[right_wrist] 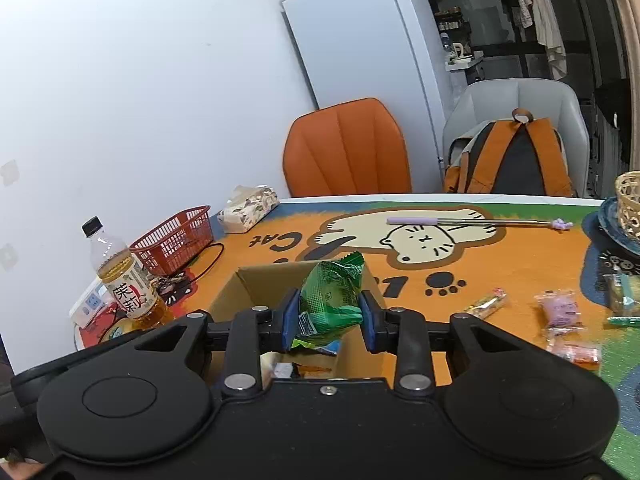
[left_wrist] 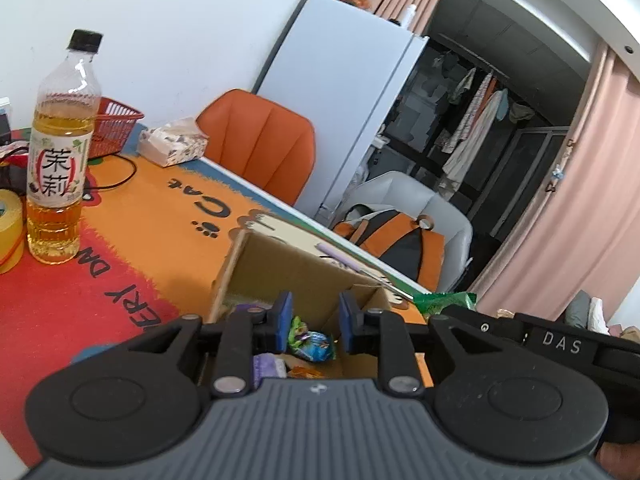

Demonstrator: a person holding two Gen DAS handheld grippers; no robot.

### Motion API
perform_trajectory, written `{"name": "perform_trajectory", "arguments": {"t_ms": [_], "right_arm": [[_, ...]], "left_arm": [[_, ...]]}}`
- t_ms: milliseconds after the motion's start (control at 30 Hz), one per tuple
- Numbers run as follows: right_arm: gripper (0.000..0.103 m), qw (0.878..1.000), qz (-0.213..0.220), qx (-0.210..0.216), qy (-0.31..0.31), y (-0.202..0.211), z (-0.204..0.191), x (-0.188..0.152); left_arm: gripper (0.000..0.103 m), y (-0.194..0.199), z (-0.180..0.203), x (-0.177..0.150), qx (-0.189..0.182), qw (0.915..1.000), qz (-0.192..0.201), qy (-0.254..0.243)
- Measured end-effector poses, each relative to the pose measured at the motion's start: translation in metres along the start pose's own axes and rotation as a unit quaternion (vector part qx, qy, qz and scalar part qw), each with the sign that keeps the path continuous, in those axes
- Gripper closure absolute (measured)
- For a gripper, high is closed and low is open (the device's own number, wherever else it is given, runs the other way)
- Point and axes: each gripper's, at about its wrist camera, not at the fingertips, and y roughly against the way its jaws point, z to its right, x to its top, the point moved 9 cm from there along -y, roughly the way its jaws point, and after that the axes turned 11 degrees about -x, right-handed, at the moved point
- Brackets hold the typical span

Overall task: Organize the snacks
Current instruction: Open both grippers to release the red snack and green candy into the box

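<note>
We hold the right gripper (right_wrist: 329, 314) above the open cardboard box (right_wrist: 256, 284), its blue pads clamped on a green snack packet (right_wrist: 334, 298) that hangs over the box mouth. Our left gripper (left_wrist: 314, 322) sits over the same box (left_wrist: 280, 264) with a narrow gap between its pads and nothing caught in it; through that gap we see wrapped snacks (left_wrist: 314, 344) already lying inside (a blue-and-green wrapper among them). More loose snack packets (right_wrist: 560, 312) lie on the cat-print table mat (right_wrist: 500, 264) to the right of the box, well apart from it. A bottle of jasmine tea (right_wrist: 128, 280) stands left of the box, with a red plastic basket (right_wrist: 176, 238) and a tissue pack (right_wrist: 250, 206) behind it.
</note>
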Motion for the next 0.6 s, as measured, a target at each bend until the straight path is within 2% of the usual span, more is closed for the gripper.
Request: {"name": "perform_trajectory", "arguments": {"t_ms": [267, 367, 400, 500, 600], "right_arm": [[0.07, 1.0, -0.001, 0.012, 0.009, -0.013, -0.016, 0.004], [0.061, 1.0, 0.009, 0.018, 0.012, -0.014, -0.022, 0.008], [0.051, 1.0, 0.012, 0.014, 0.011, -0.013, -0.022, 0.009], [0.049, 1.0, 0.012, 0.013, 0.008, -0.009, -0.019, 0.007], [0.049, 1.0, 0.007, 0.011, 0.001, -0.005, -0.012, 0.004]], "left_arm": [[0.076, 0.01, -0.013, 0.0, 0.019, 0.9998, 0.002, 0.006], [0.067, 0.012, -0.017, 0.002, 0.026, 0.9996, 0.0, 0.009], [0.062, 0.013, -0.018, 0.002, 0.029, 0.9995, 0.0, 0.008], [0.048, 0.016, -0.017, 0.002, 0.035, 0.9994, -0.001, 0.004], [0.04, 0.019, -0.013, 0.0, 0.036, 0.9994, -0.002, 0.003]]}}
